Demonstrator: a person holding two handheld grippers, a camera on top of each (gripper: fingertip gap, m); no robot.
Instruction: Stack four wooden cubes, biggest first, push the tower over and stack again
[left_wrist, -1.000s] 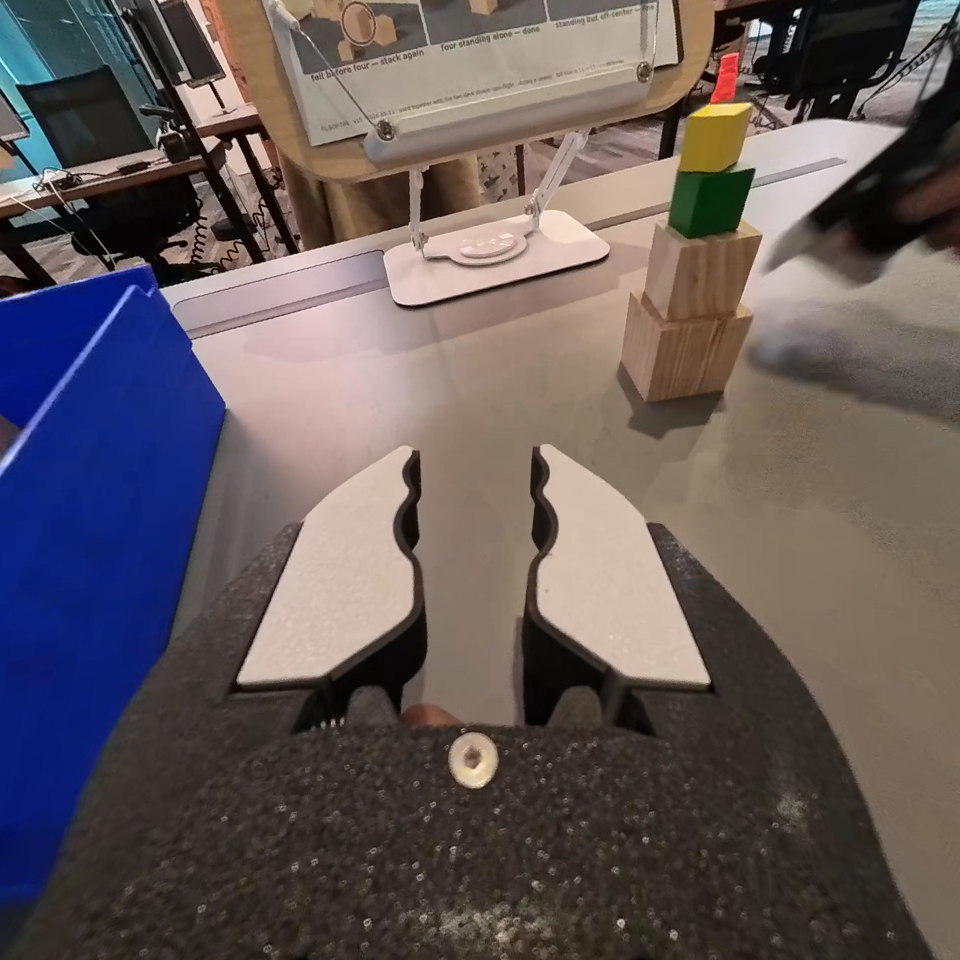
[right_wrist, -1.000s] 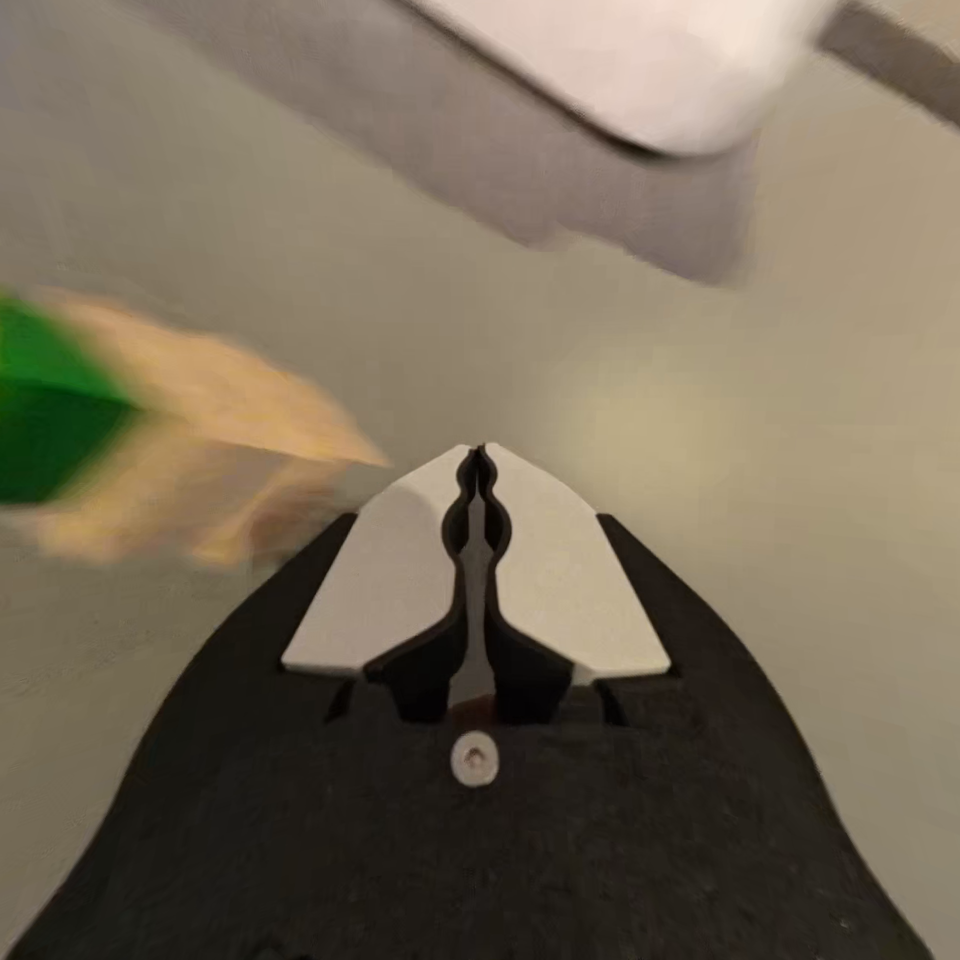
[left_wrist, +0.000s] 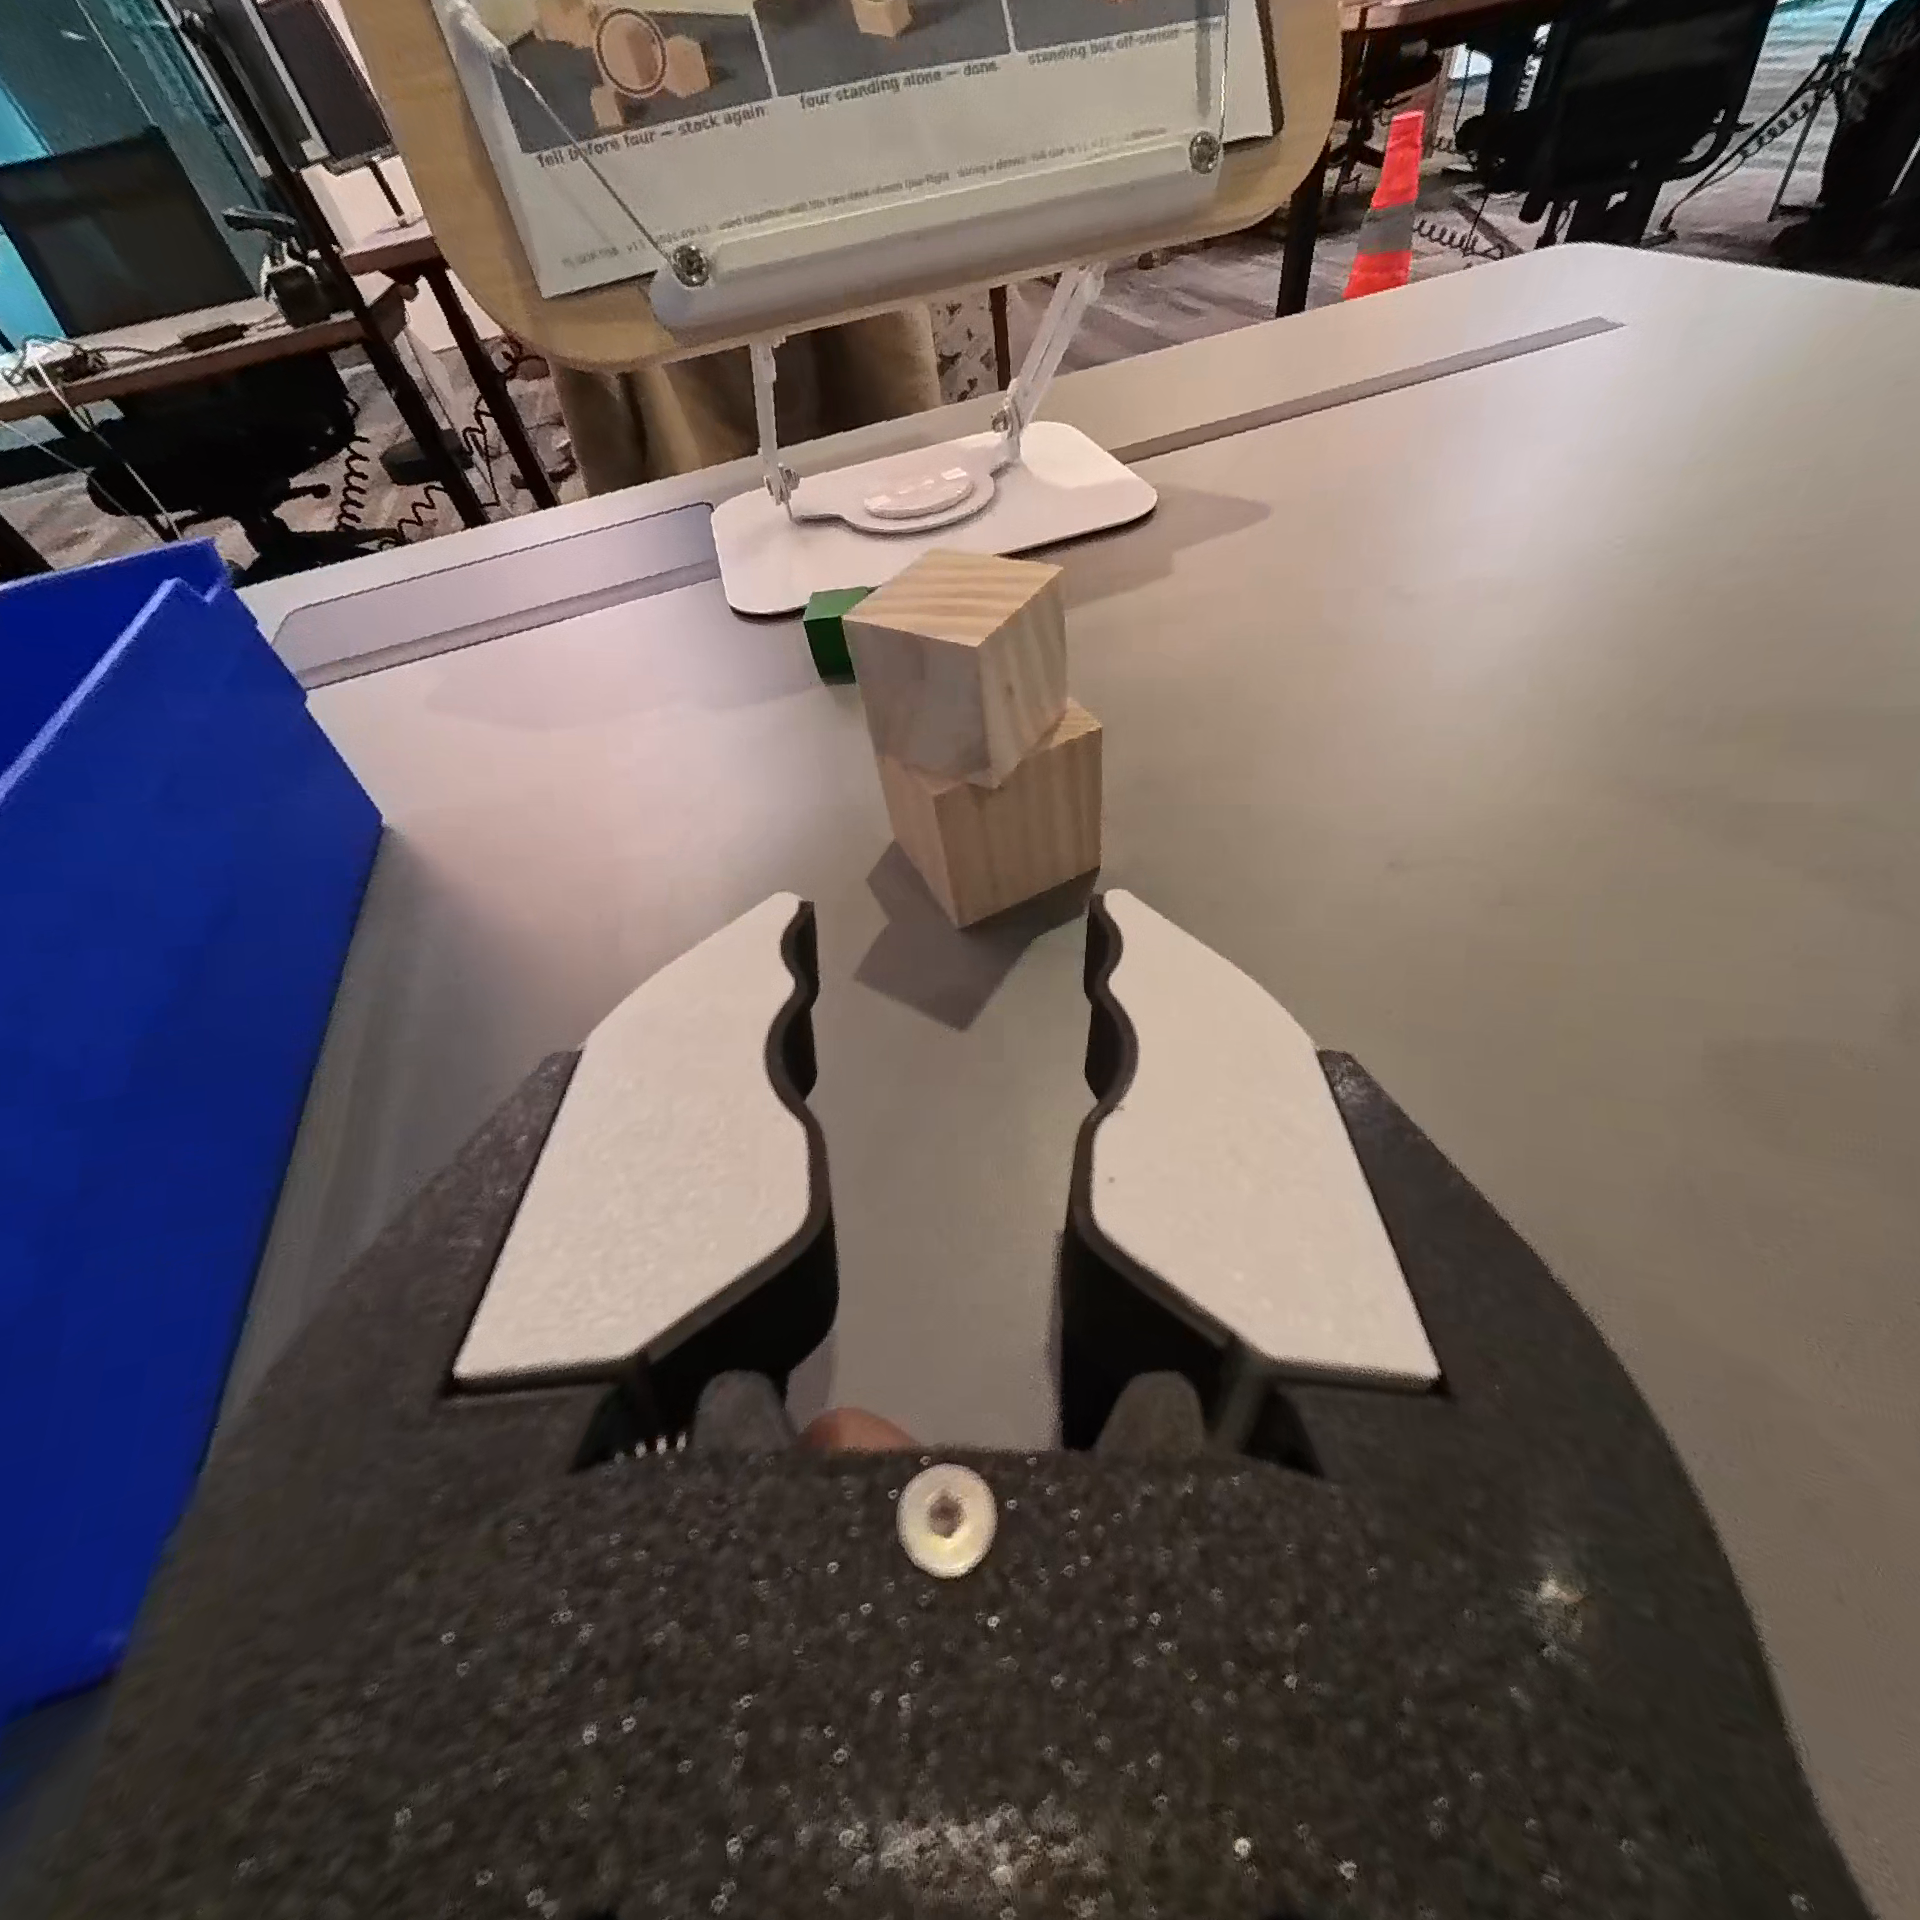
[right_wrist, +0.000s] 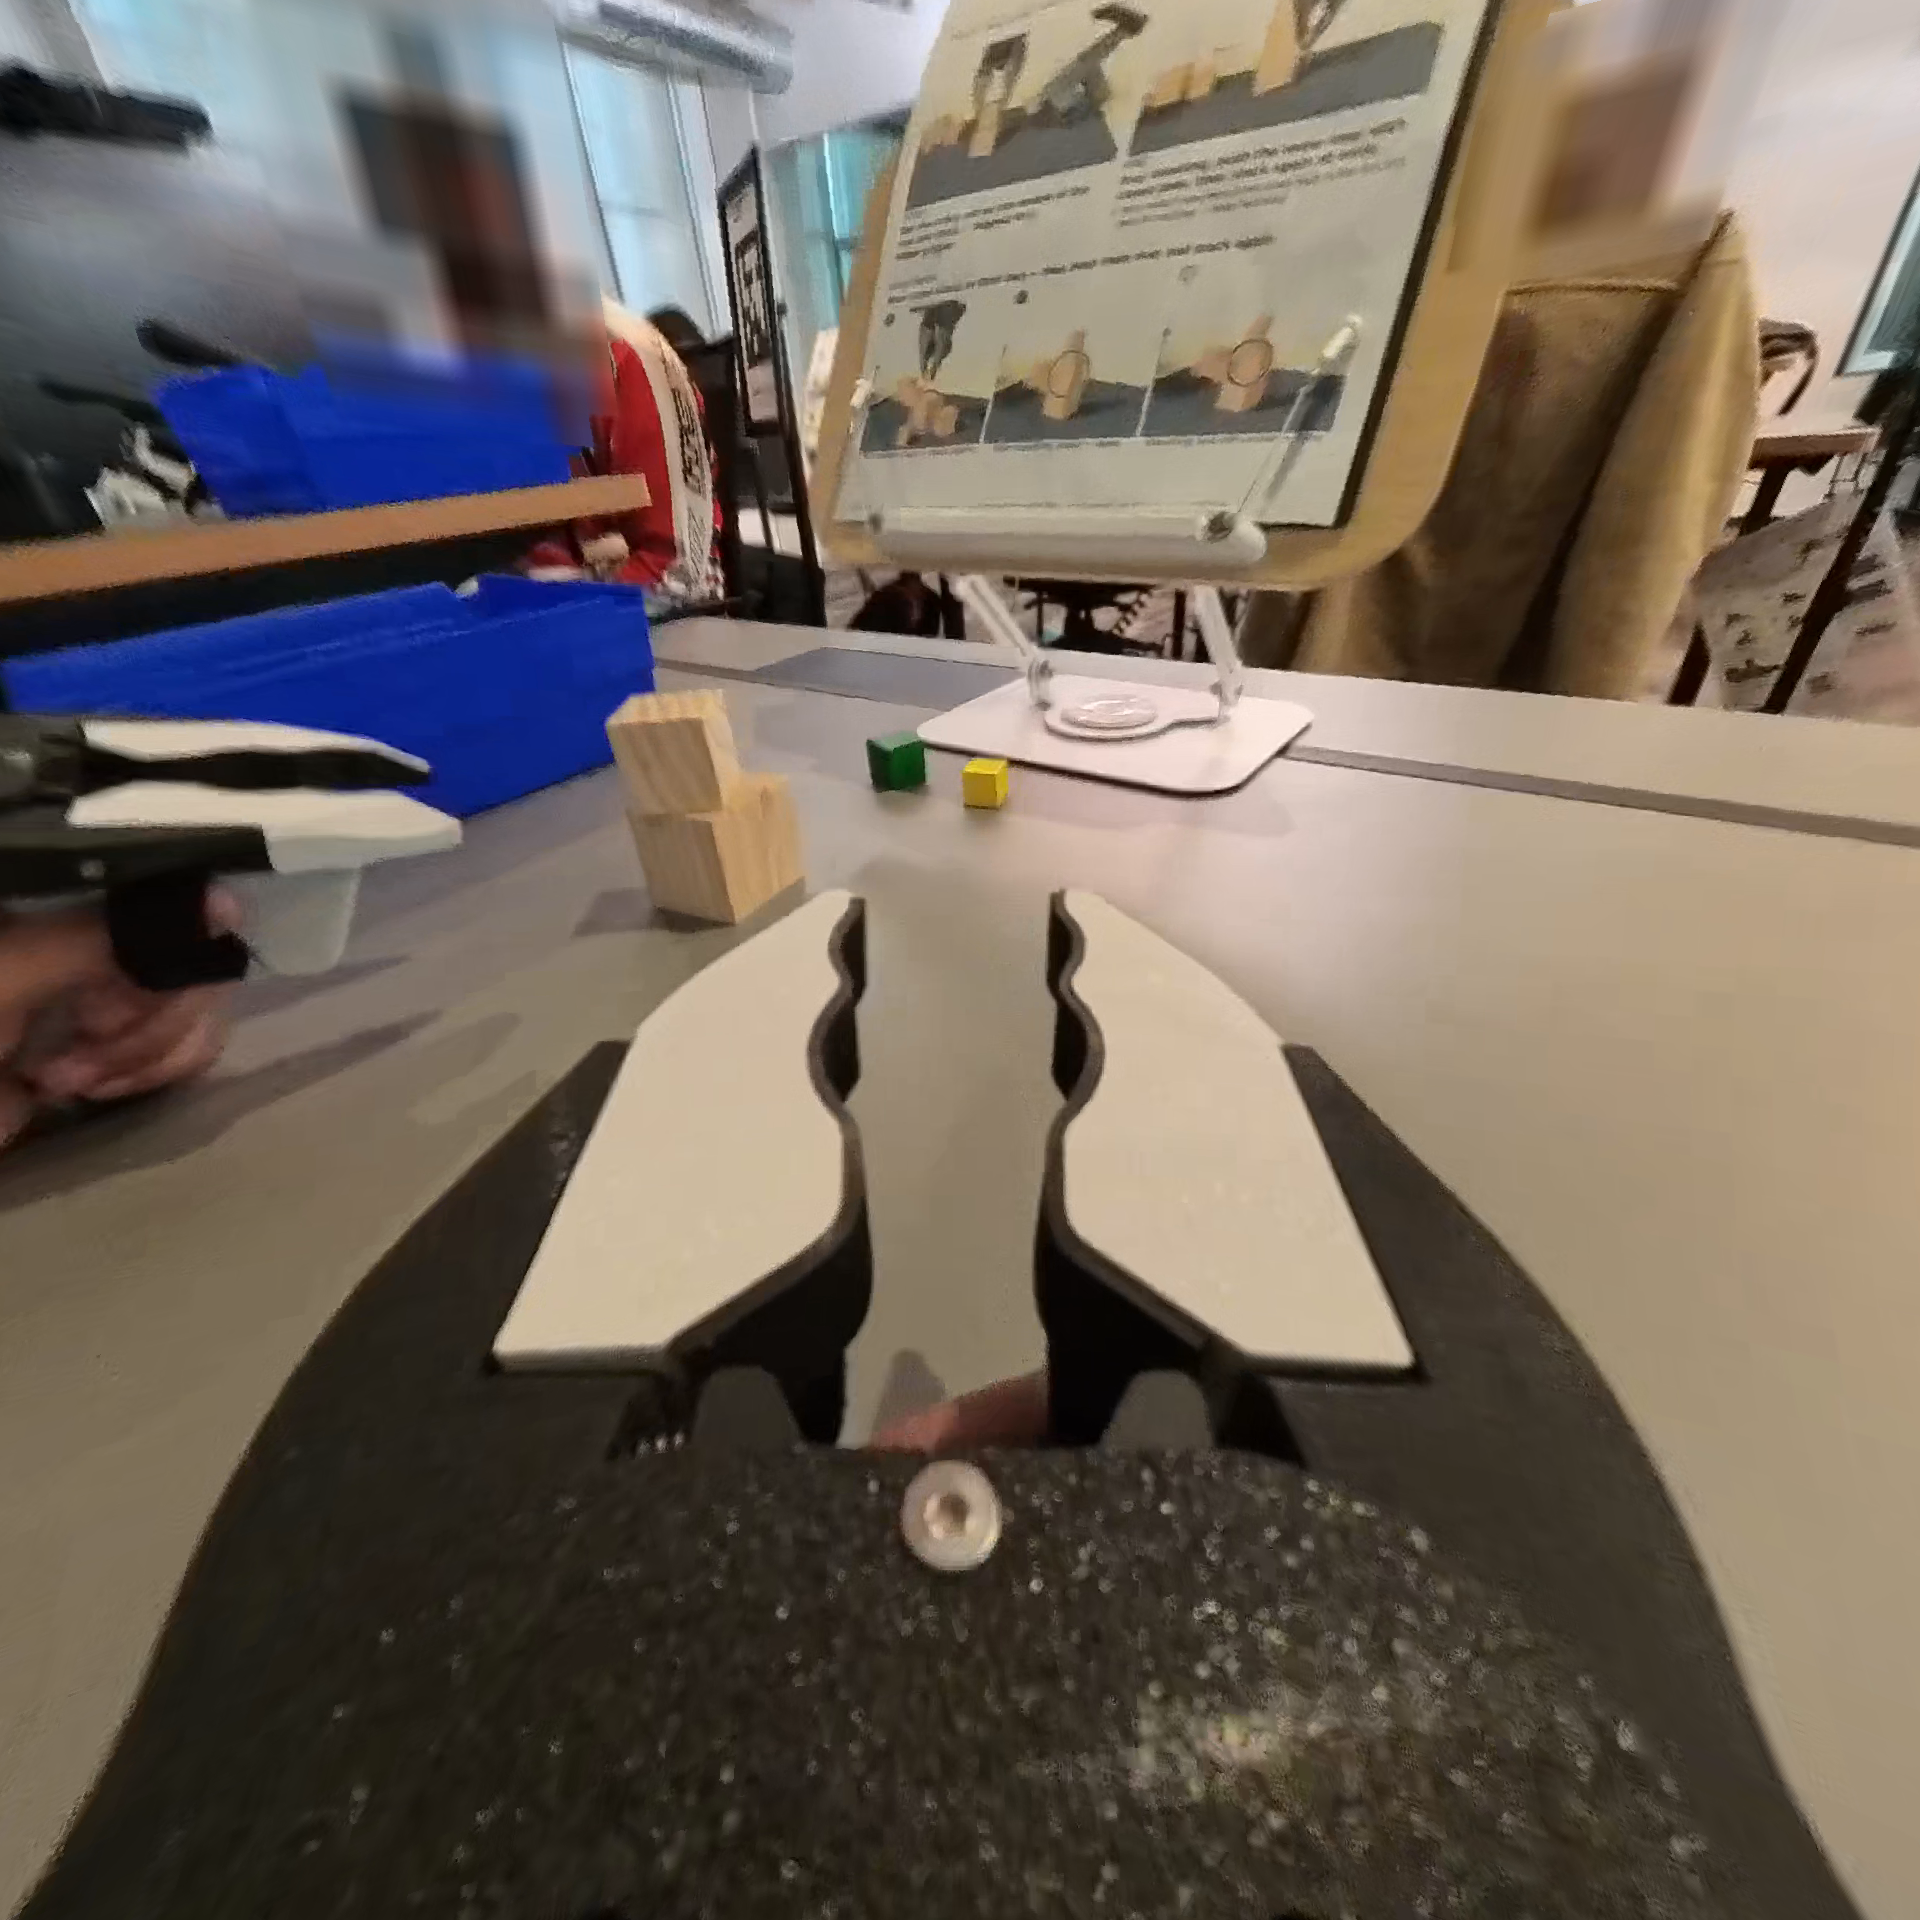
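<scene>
The biggest wooden cube (left_wrist: 1003, 826) (right_wrist: 722, 847) stands on the grey table. A smaller plain wooden cube (left_wrist: 961, 660) (right_wrist: 673, 750) sits on it, tilted and off-centre. The green cube (left_wrist: 829, 634) (right_wrist: 896, 760) and the yellow cube (right_wrist: 984, 781) lie apart on the table by the white stand base. The yellow cube is hidden in the left wrist view. My left gripper (left_wrist: 948, 935) is open and empty, just in front of the two-cube stack; it also shows in the right wrist view (right_wrist: 416, 795). My right gripper (right_wrist: 954, 925) is open and empty, right of the stack.
A blue bin (left_wrist: 156, 935) (right_wrist: 343, 686) stands along the table's left side. A white stand base (left_wrist: 935, 514) (right_wrist: 1117, 732) holds an instruction board (left_wrist: 862, 156) at the back. A person's hand (right_wrist: 94, 1029) holds the left gripper. My left gripper is the nearer one to the smaller plain wooden cube (right_wrist: 673, 750): about 8 cm, against 20 cm. My left wrist view (left_wrist: 1052, 641) looks at it from another angle.
The four-cube tower has come down: green and yellow now lie on the table, and the second cube sits tilted. My right gripper went from shut to open and drew back. My left gripper moved up to the stack.
</scene>
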